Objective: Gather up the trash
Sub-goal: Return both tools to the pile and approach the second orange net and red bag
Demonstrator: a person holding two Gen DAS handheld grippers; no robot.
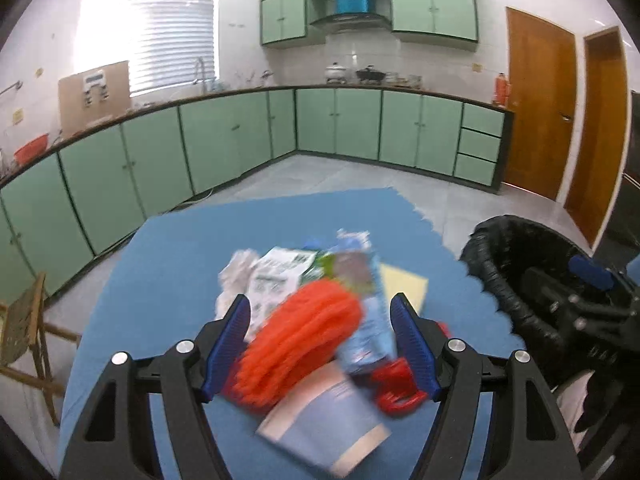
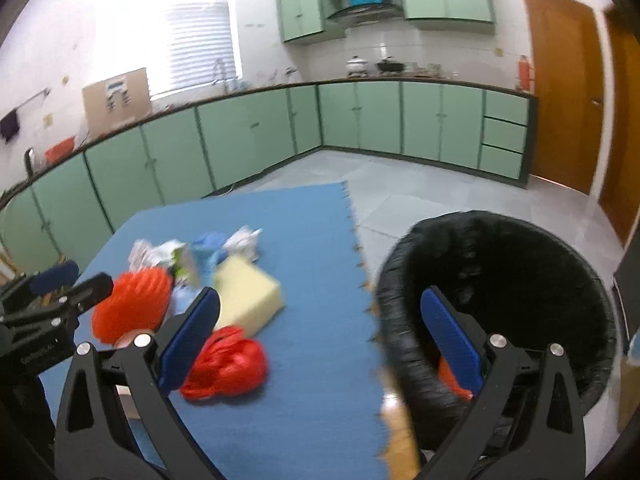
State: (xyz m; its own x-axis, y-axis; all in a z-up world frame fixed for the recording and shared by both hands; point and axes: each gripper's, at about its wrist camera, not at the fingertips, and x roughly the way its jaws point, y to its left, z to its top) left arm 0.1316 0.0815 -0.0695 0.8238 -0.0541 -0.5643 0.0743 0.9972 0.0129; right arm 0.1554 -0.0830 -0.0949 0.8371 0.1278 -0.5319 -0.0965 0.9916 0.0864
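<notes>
Trash pile (image 1: 316, 320) on blue mat (image 1: 168, 264), orange mesh, crumpled wrappers, both tongs (image 1: 320, 344) (image 2: 324, 344) spread apart, empty.

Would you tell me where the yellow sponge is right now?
The yellow sponge lies on the blue mat, between the orange mesh ball and the black bin.

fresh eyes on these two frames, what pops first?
The orange mesh puff in the trash heap on the blue mat, framed by the open jaws of the left gripper. Then the black-lined bin off the mat's right edge, with the open right gripper straddling its rim.
</notes>
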